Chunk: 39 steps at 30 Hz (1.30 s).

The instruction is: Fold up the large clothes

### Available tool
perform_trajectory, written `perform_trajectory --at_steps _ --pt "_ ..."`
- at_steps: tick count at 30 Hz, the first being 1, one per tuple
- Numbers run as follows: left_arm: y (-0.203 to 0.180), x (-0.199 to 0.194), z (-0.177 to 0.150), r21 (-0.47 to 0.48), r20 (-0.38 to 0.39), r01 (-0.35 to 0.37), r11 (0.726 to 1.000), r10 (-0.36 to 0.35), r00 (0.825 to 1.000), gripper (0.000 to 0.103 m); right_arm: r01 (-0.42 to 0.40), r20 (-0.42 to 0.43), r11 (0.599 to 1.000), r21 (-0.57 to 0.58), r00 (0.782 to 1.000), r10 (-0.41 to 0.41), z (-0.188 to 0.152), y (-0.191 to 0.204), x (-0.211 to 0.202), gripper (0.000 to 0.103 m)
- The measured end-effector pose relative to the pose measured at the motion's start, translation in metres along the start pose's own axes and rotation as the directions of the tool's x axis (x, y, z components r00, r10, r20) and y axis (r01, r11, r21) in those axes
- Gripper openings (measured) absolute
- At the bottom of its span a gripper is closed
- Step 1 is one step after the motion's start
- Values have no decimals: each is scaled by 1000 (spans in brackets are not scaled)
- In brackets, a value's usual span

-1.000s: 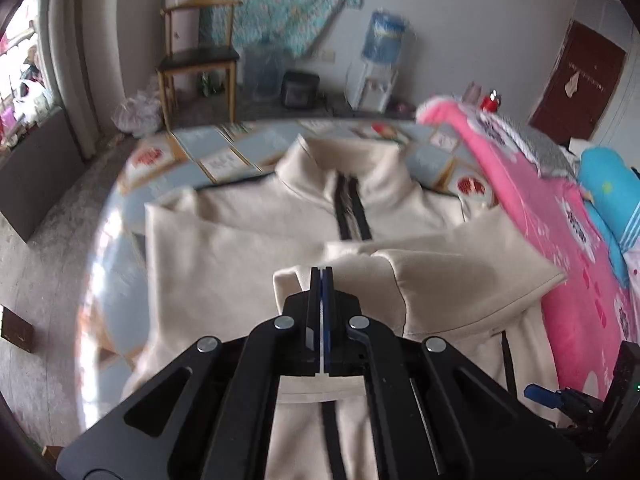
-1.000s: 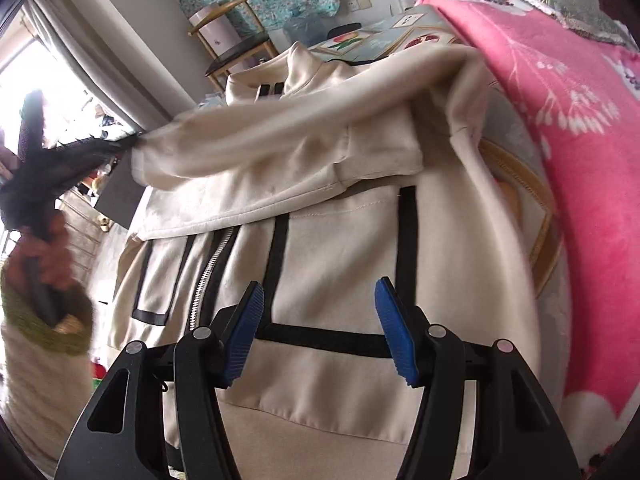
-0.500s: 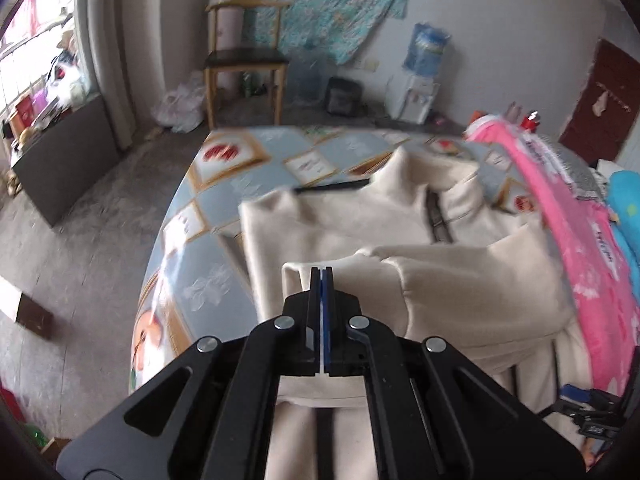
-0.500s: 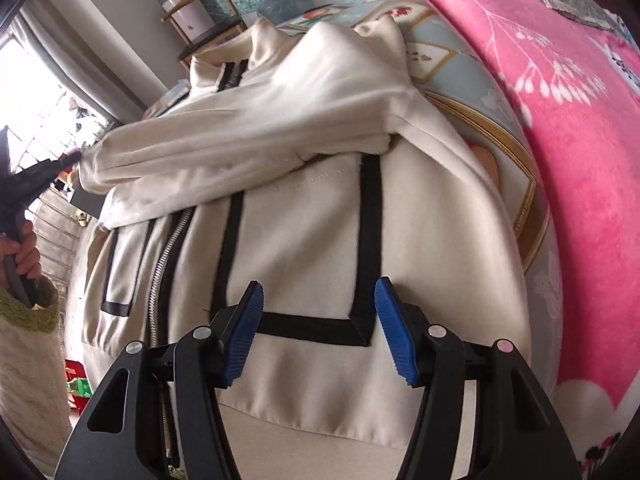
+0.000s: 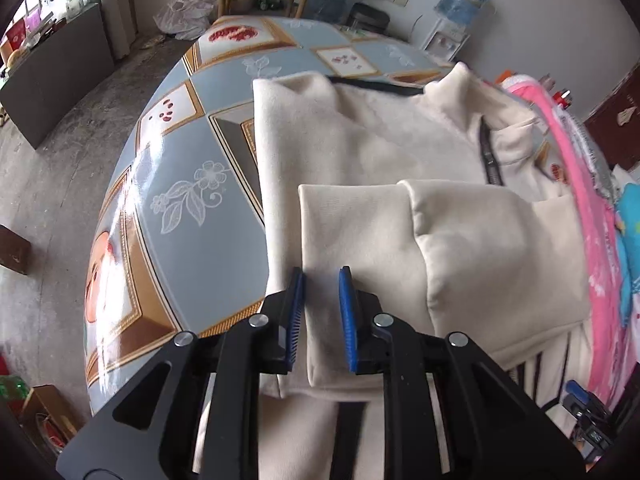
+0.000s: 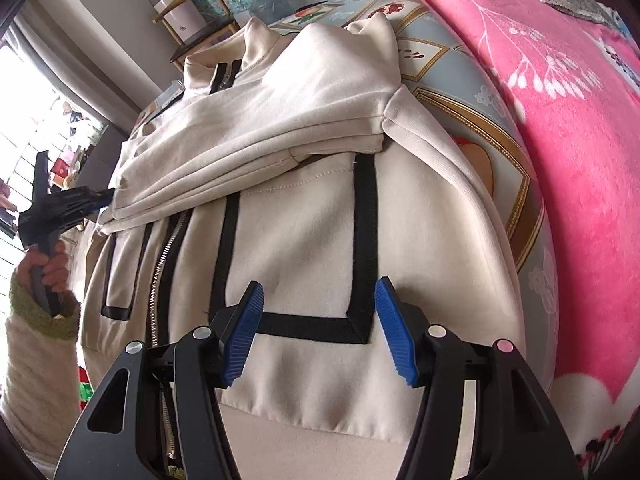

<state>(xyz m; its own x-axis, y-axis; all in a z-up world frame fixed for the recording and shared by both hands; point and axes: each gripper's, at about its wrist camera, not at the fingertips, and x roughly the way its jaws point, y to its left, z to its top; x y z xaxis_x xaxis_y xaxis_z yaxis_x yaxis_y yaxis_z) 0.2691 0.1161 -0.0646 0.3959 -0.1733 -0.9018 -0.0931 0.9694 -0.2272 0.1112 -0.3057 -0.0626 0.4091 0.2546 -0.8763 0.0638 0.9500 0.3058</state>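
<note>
Jacket: cream, black trim, flat on patterned table; 1 sleeve folded across chest.
Left gripper: jaws opening, sleeve cuff between pads.
Right gripper: jaws apart, empty, above hem.

We see a bench covered by a glossy blue-grey cloth printed with gold-framed fruit pictures and white flower sprays. Its left edge curves down toward the grey concrete floor. A cream jacket with black trim lies spread flat on it, collar toward the far edge, hem toward the near edge, one sleeve folded across its chest. Along the right edge we see a pink blanket resting on the cover, just beside the jacket's right side.
</note>
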Motion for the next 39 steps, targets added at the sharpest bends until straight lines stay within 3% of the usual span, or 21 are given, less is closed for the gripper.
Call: perform_trajectory --at_steps 1,4,7,9,12,15,18,21,24,26,29,32,34,35,39 --pt "-4 -1 1 22 16 -33 999 33 999 5 4 3 1000 -1 1000 -3 -1 1 -2 57" --pt "-22 -34 6 76 137 -60 995 49 989 3 17 12 1000 5 1000 -17 -3 -2 -8 57" --pt "-43 -86 10 133 286 -60 989 20 958 3 31 9 999 18 999 -31 -1 -9 -9 57" --pt "-50 -97 11 162 328 -102 981 44 944 3 46 23 999 15 999 -46 3 -12 -15 57" --pt "-37 -64 11 168 245 -164 972 120 962 4 33 77 999 1 996 -33 20 -14 -33 57" --pt "-20 -26 2 158 151 -168 973 144 978 4 20 134 1000 -1 991 -20 59 -19 -49 57" --pt "-16 -15 -7 158 140 -173 972 151 979 4 -35 160 999 41 987 28 108 -33 -44 57" --pt "-17 -9 -11 169 144 -201 965 177 974 4 -64 137 995 82 989 52 159 -49 -14 57" --pt "-17 -6 -13 172 146 -209 963 185 972 4 25 84 994 103 996 -34 195 -59 27 57" --pt "-18 -4 -13 175 148 -213 961 188 971 4 22 48 991 129 998 -28 211 -68 51 57" --pt "-18 -2 -14 183 152 -220 958 193 969 5 15 60 994 106 998 -22 221 -65 65 57" --pt "-19 -1 -14 185 153 -225 957 199 968 5 8 32 999 52 999 -9 226 -50 77 34" --pt "-19 -1 -14 184 154 -228 956 201 967 5 63 19 998 2 998 -63 226 -42 84 11" --pt "-19 -1 -14 183 156 -227 957 200 967 5 113 33 993 -37 993 -112 225 -35 84 6" --pt "-19 -8 -12 174 199 -256 951 221 955 4 172 161 984 -39 973 -163 214 -23 48 5"
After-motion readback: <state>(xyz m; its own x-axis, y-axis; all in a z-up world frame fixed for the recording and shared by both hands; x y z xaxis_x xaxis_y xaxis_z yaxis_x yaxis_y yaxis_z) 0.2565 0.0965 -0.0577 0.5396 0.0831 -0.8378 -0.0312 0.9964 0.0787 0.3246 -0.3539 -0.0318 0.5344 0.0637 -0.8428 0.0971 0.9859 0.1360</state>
